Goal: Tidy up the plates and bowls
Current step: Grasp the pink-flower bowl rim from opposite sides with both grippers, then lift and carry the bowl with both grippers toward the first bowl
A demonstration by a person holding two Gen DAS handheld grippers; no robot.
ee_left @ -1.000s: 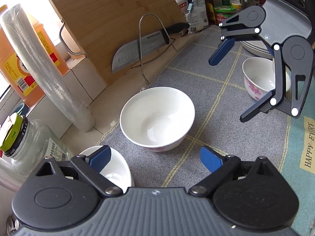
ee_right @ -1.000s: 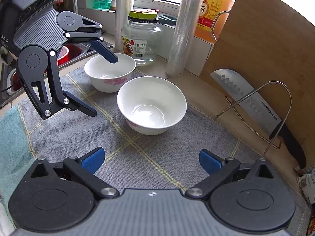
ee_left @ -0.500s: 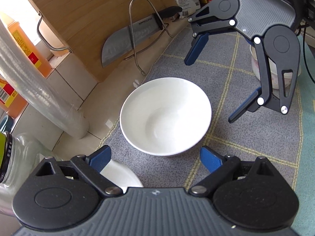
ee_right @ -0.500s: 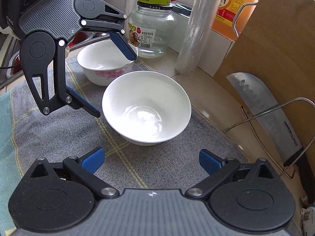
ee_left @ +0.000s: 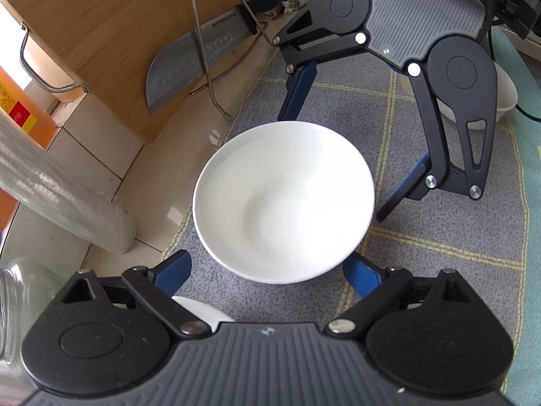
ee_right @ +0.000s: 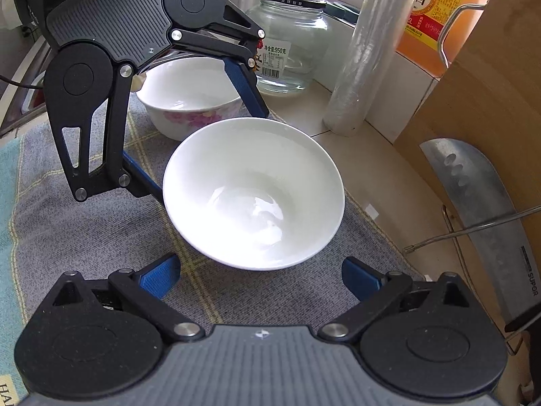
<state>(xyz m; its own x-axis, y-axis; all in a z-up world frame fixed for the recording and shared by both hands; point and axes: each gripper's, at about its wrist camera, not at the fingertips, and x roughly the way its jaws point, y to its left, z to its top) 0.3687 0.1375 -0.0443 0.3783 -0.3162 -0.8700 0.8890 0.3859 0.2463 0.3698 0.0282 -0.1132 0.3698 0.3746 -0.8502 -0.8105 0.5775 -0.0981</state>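
Left wrist view shows the left gripper (ee_left: pixel 267 274) with its jaws standing wide, and the near rim of the plain white bowl (ee_left: pixel 284 199) sits between the two blue fingertips without contact. No pad presses on this bowl. On the far side of the bowl the right gripper (ee_left: pixel 341 159) comes from the opposite direction, also spread wide, with one blue finger beyond the bowl's far rim and the other beside its right rim; I cannot tell if that one touches. The bowl stands upright on a grey checked cloth (ee_left: pixel 439 257), near the cloth's edge. Behind the bowl a wooden cutting board (ee_left: pixel 101 34) leans upright, and a knife (ee_left: pixel 199 54) rests in a wire stand (ee_left: pixel 209 34) in front of it. To the left of the bowl stands a roll of plastic film (ee_left: pixel 64 199), and part of a glass jar (ee_left: pixel 17 291) shows at the lower left.

From the right wrist view, the same bowl is between both open grippers, and just behind it stands a second bowl with pink flowers (ee_right: pixel 189 101), partly hidden by the left gripper. Further behind that one are the jar and an orange oil bottle (ee_right: pixel 436 17)
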